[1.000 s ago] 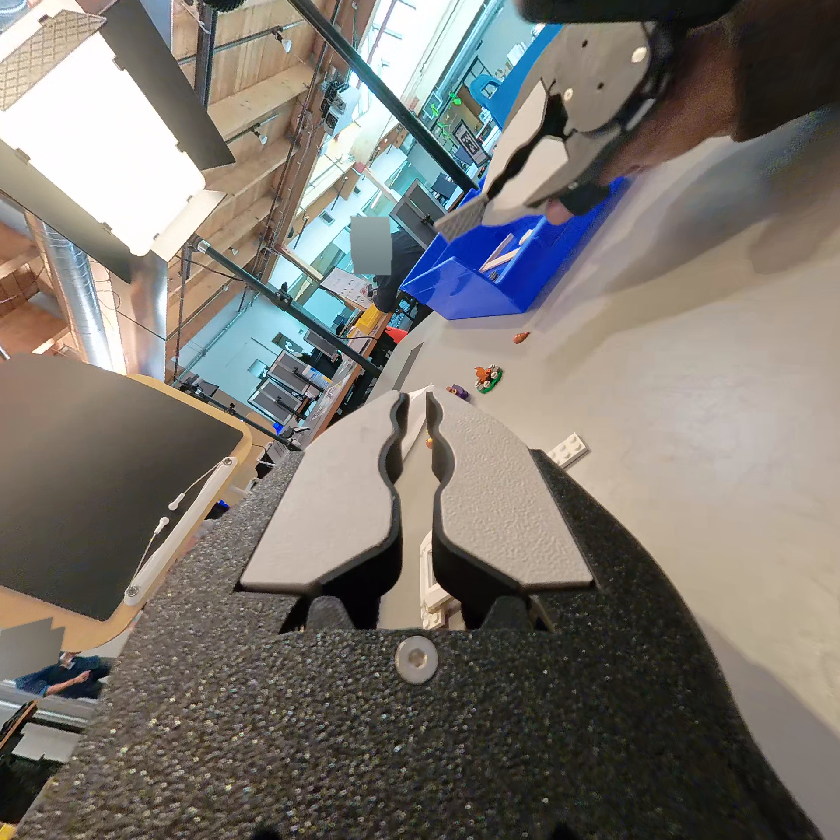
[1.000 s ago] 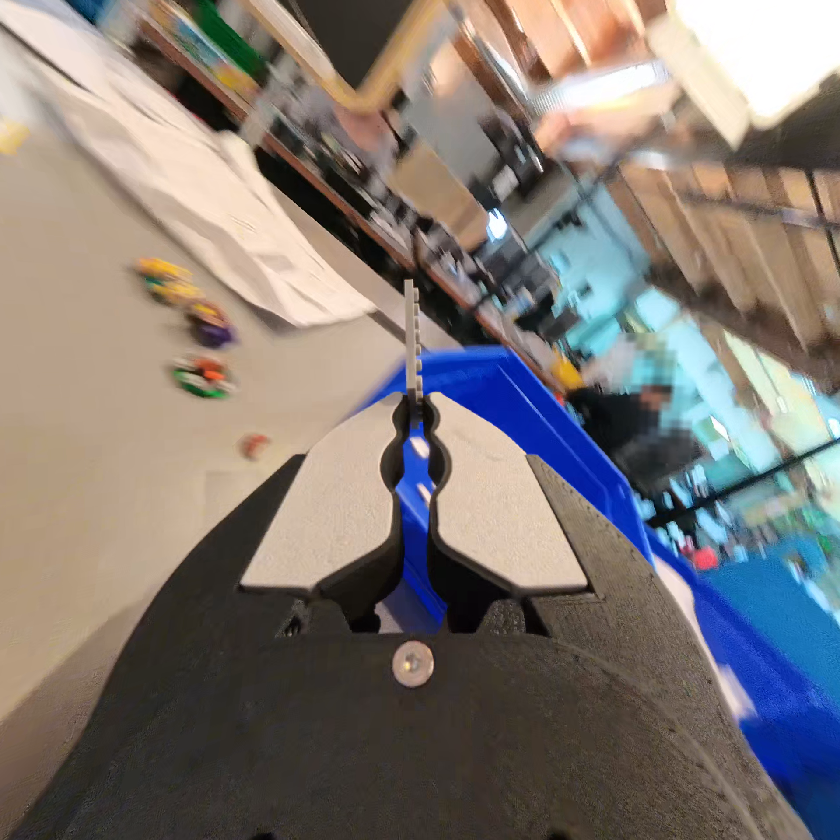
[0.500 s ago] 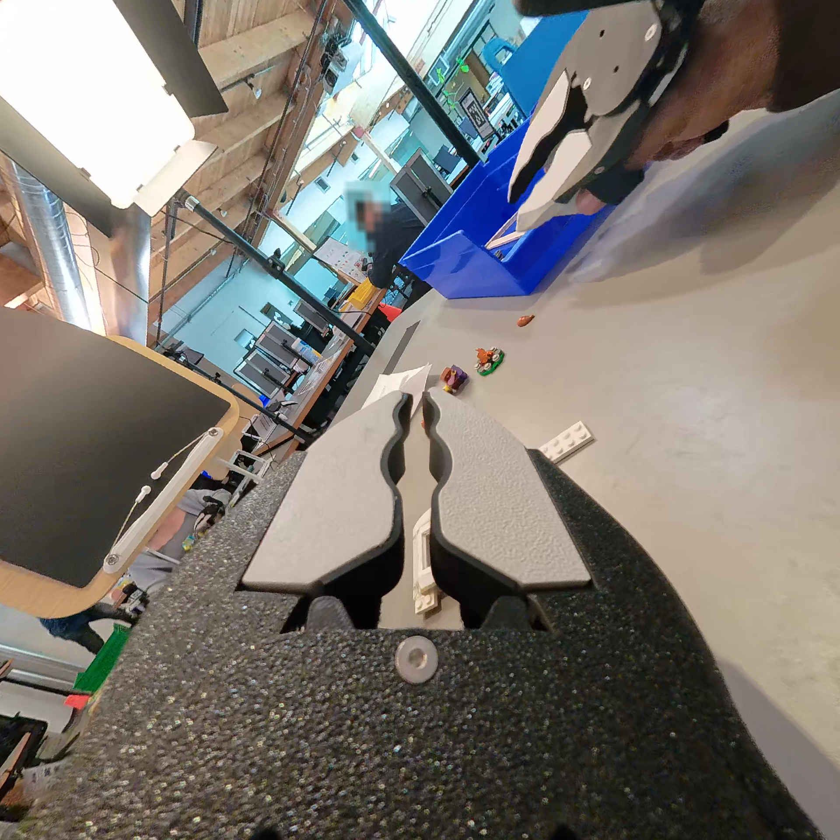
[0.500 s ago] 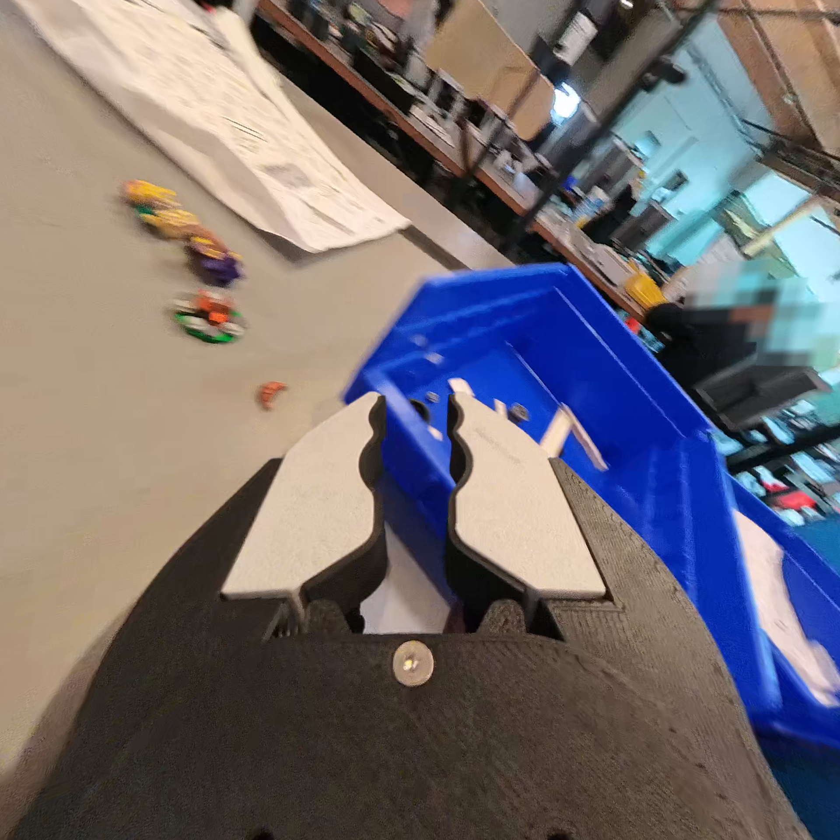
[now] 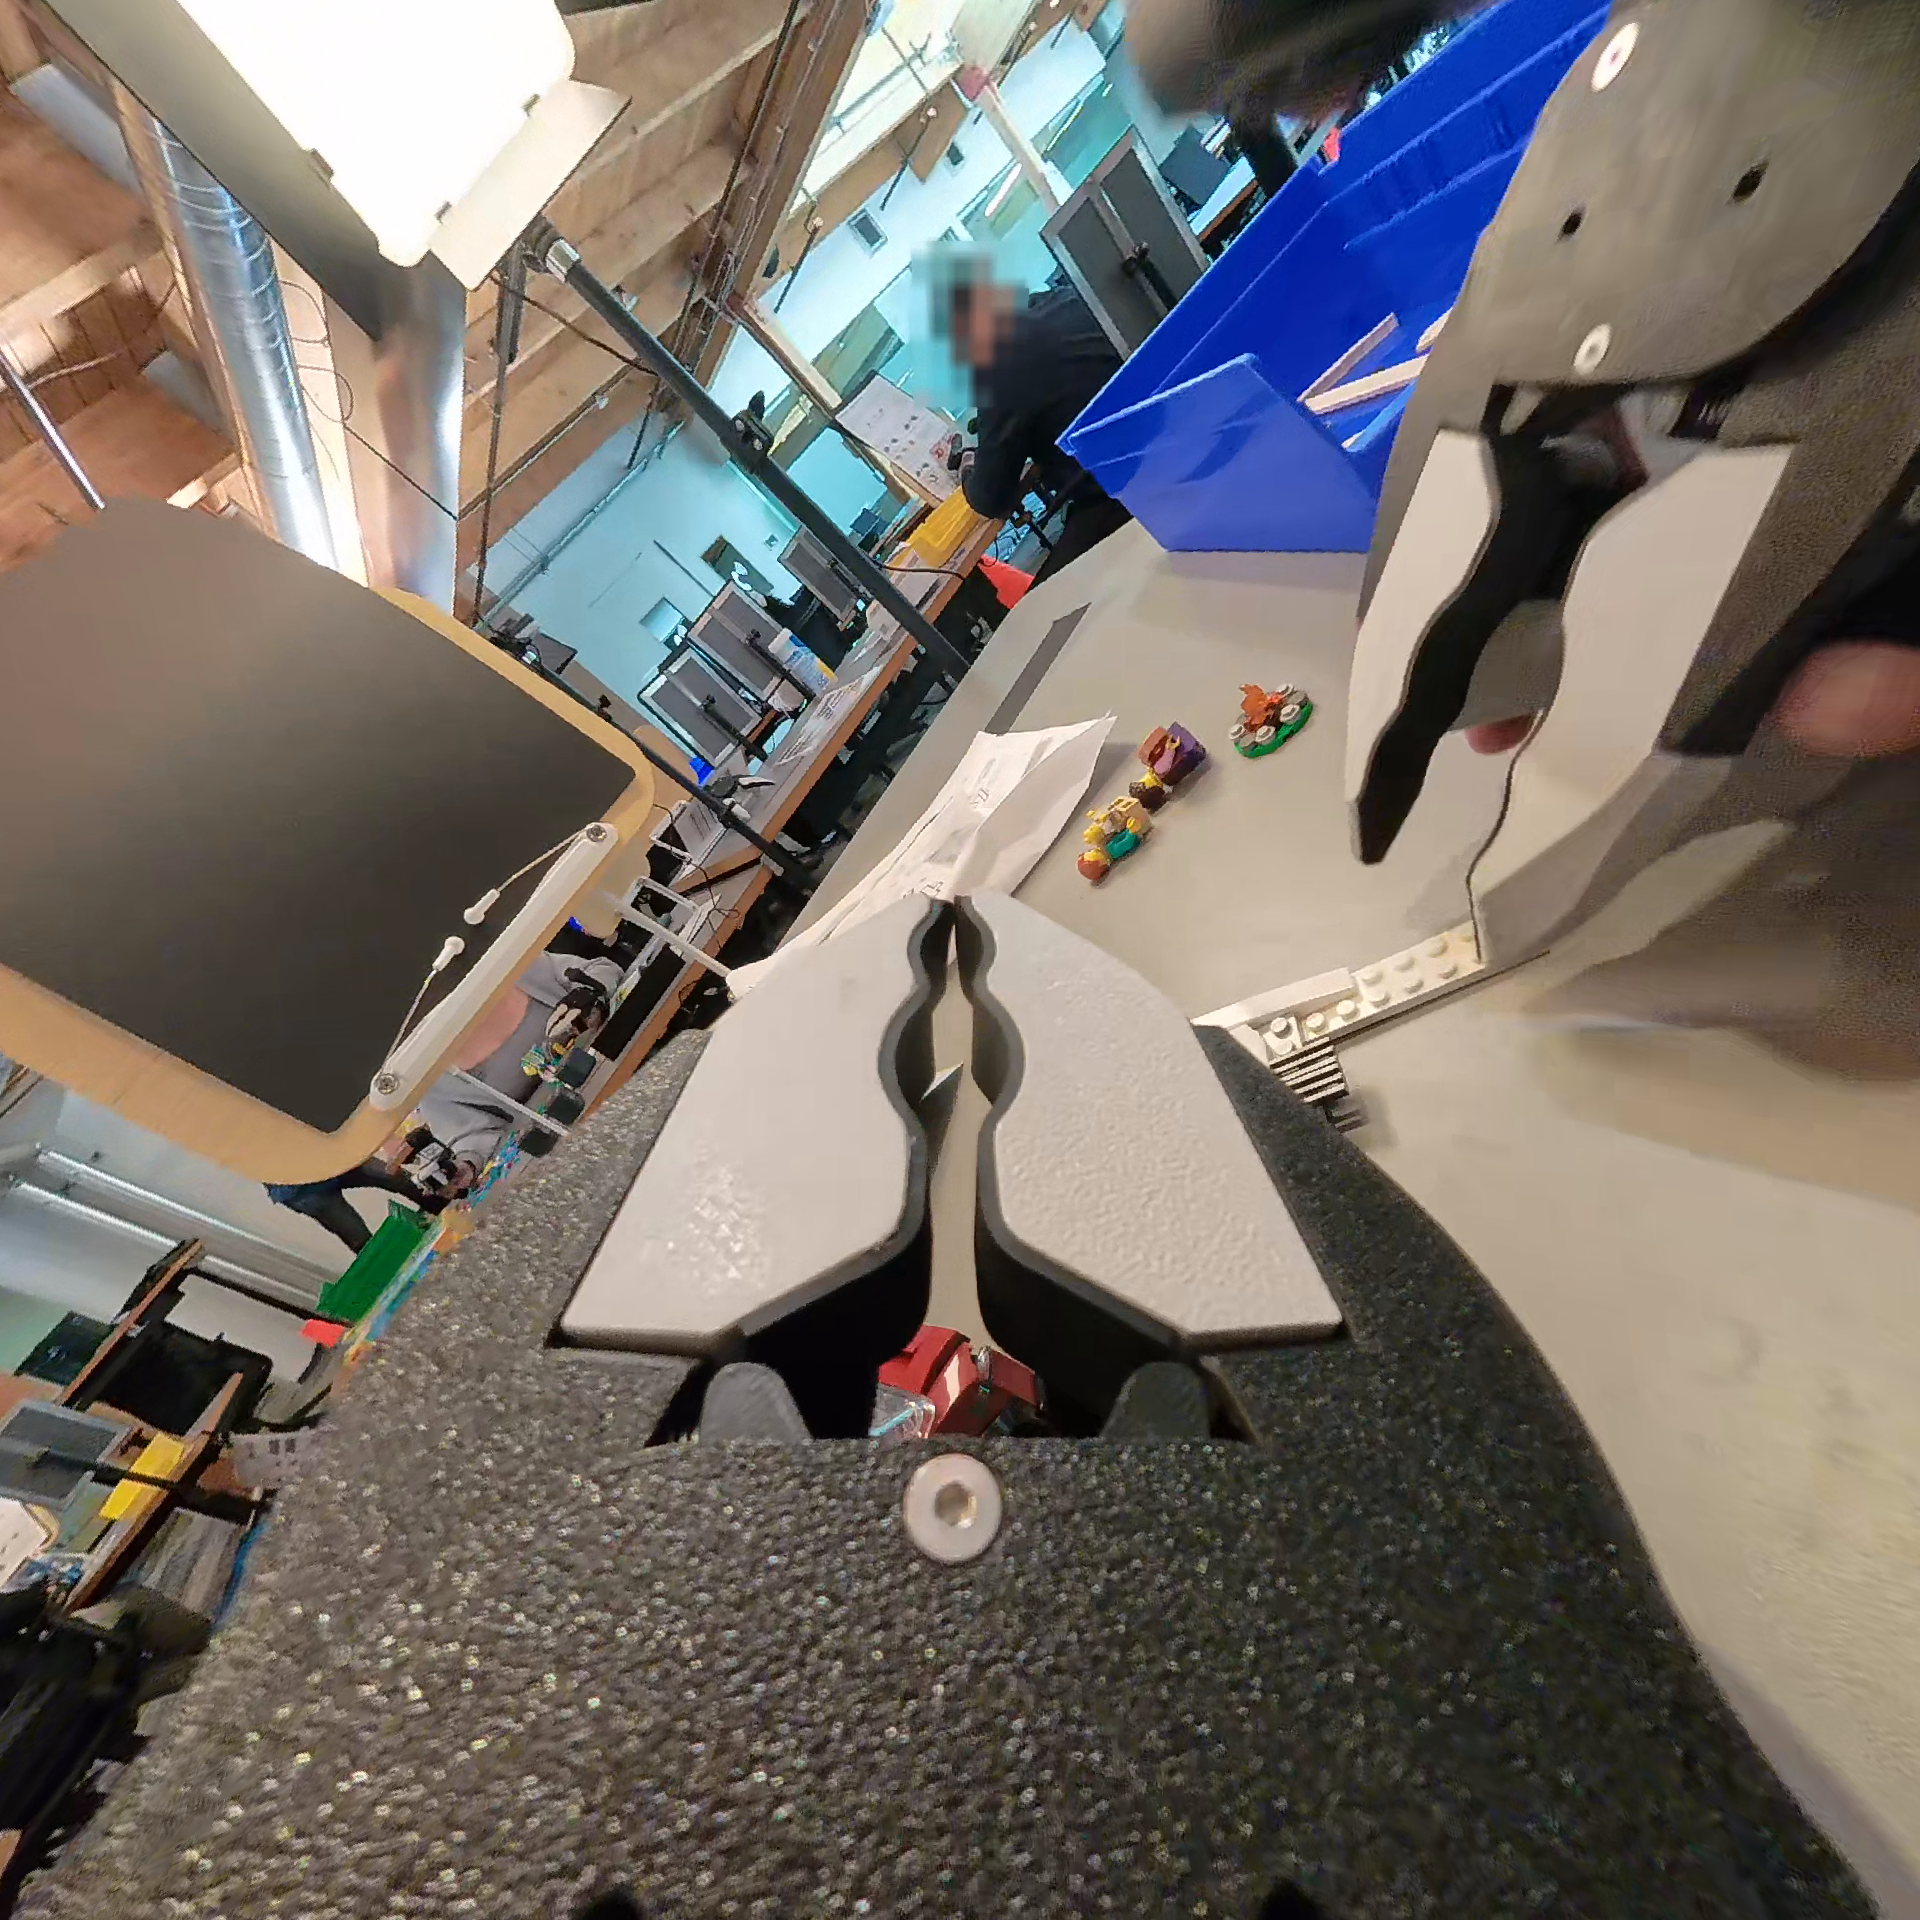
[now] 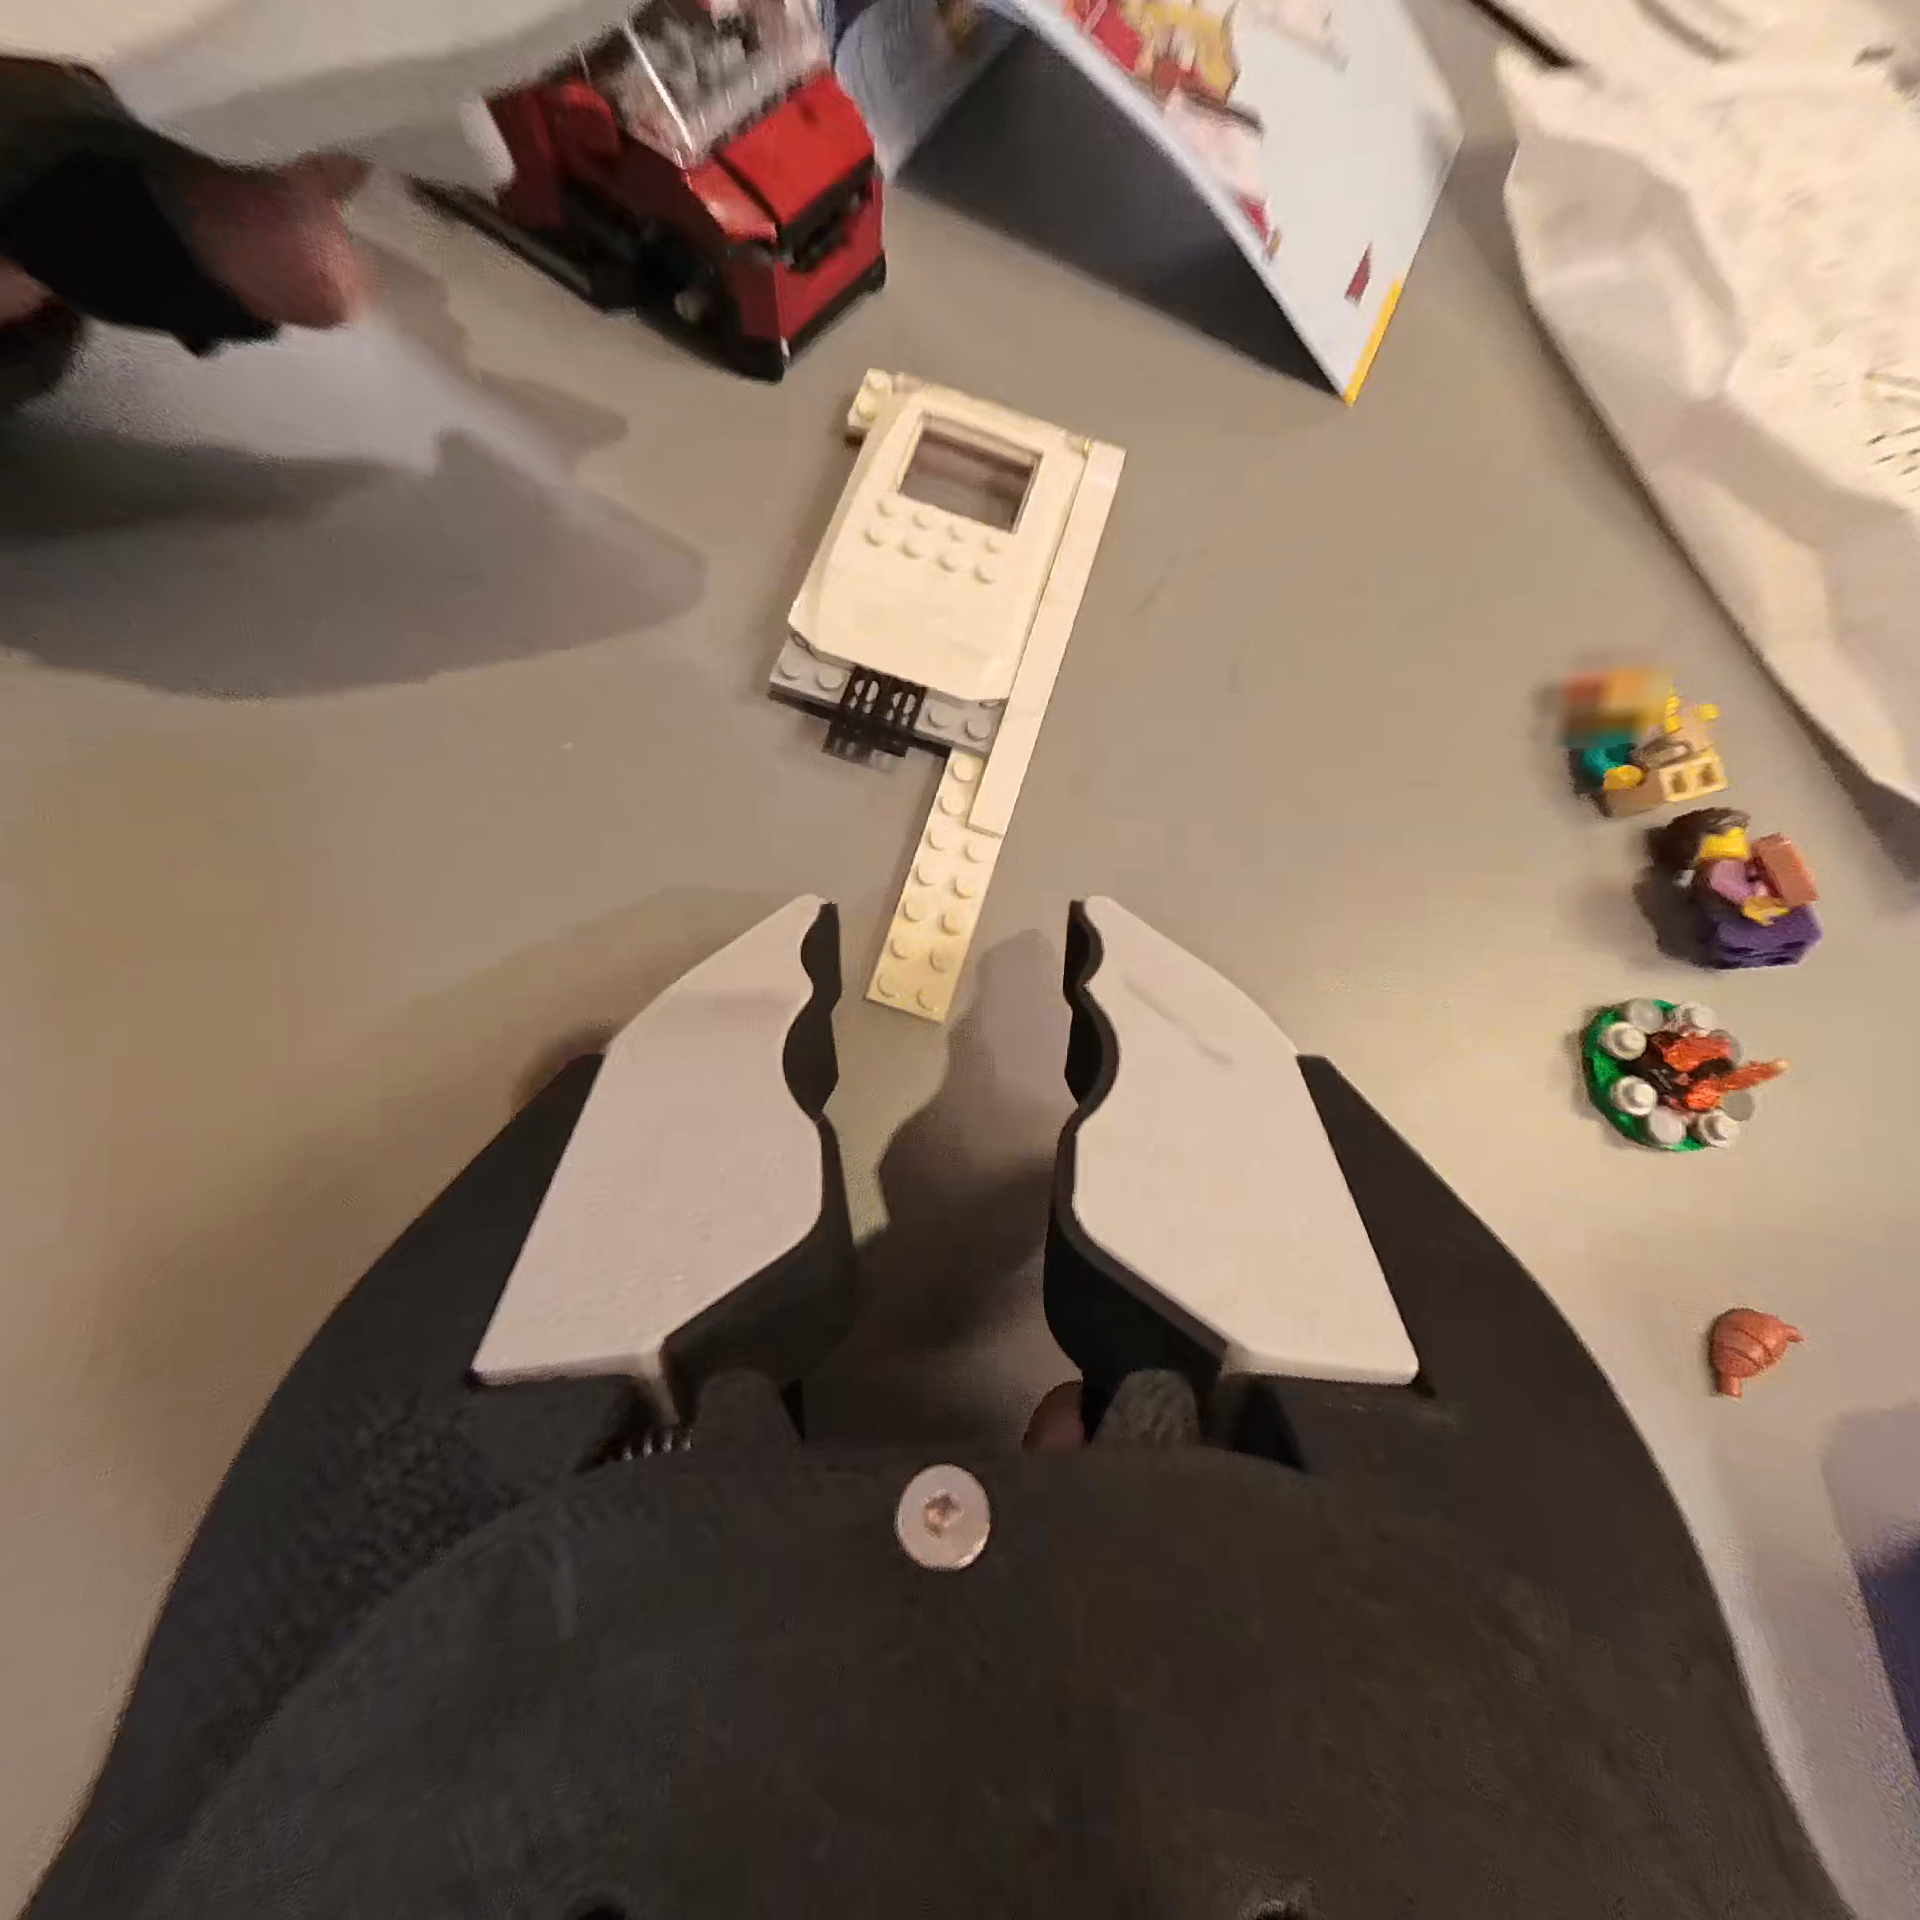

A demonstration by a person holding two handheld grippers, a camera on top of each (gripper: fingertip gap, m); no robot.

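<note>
The white brick plate, a long studded strip joined to a white windowed assembly, lies flat on the grey bench just ahead of the right claw. Its long axis runs away from the claw, its near end between the wide-open, empty fingers. The left claw, tips together on nothing, is farther off. Only the right wrist view shows the red model; only the left shows the blue bin.

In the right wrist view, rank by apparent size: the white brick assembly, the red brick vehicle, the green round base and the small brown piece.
1. White brick assembly
2. Red brick vehicle, blurred and cut off by the frame edge, so it may rank first
3. Green round base
4. Small brown piece
</note>
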